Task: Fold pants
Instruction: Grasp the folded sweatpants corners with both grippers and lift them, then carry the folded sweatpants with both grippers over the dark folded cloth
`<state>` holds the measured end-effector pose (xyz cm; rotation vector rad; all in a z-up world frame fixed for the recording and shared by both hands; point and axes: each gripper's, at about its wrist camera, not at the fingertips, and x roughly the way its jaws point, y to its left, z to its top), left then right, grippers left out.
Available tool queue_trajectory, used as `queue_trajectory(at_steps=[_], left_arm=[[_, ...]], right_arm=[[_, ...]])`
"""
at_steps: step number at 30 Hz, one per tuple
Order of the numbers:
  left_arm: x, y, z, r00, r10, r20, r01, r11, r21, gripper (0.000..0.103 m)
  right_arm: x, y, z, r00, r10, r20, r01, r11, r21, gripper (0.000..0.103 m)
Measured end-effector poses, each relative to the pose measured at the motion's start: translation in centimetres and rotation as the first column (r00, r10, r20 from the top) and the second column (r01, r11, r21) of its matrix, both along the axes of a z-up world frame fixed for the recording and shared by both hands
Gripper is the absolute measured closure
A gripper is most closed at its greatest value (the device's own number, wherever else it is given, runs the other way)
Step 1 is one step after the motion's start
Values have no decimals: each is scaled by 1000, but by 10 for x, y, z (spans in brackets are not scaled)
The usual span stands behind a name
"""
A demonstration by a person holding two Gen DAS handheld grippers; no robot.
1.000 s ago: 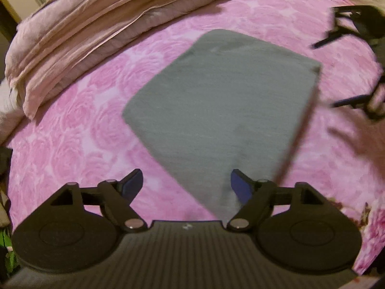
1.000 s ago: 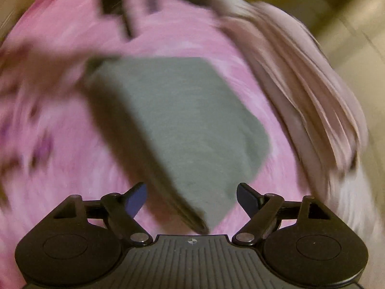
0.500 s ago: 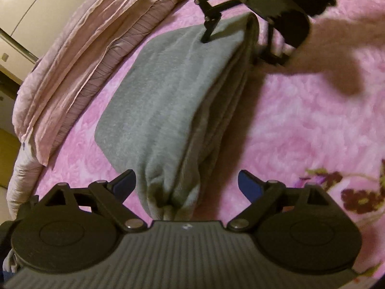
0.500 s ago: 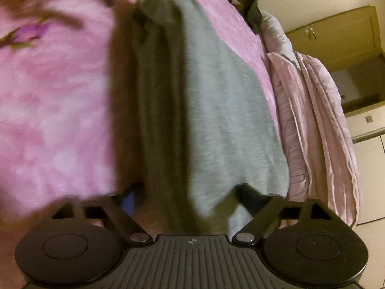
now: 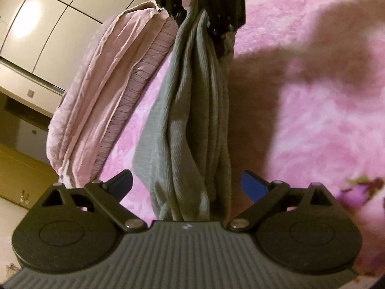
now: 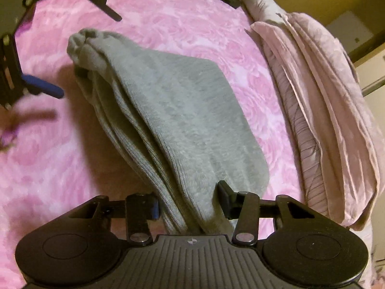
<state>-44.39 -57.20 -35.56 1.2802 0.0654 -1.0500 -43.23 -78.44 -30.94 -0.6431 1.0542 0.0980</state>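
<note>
On the pink rose-patterned blanket [image 6: 168, 24] the folded grey pants [image 6: 173, 110] lie in a thick stack, near the crumpled pale pink quilt [image 6: 324, 110] along the bed's edge. The right gripper [image 6: 187, 204] is closing, its jaws either side of one end of the stack (pads just meeting the cloth). The left gripper [image 5: 186, 184] is opening wide, the other end lying loose between its jaws.
</note>
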Motion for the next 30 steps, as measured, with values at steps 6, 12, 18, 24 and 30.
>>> queue_trajectory(at_steps=[6, 12, 18, 24, 30], left_arm=[[-7, -15, -33, 992, -28, 119, 20, 998, 65, 10], [2, -17, -31, 993, -14, 119, 0, 993, 120, 50], [31, -22, 8, 1000, 4, -25, 0, 984, 176, 70], [66, -41, 55, 974, 33, -226, 17, 976, 216, 72], [85, -59, 79, 958, 26, -285, 48, 967, 250, 72]], right_arm=[[-19, -7, 5, 997, -72, -21, 73, 992, 99, 60], [-19, -9, 8, 997, -79, -23, 81, 989, 122, 60], [-33, 2, -6, 998, -60, 28, 58, 997, 60, 33], [-79, 36, -16, 980, -28, 196, 43, 997, -71, 13], [-72, 61, -45, 952, 44, 304, 6, 987, -161, 12]])
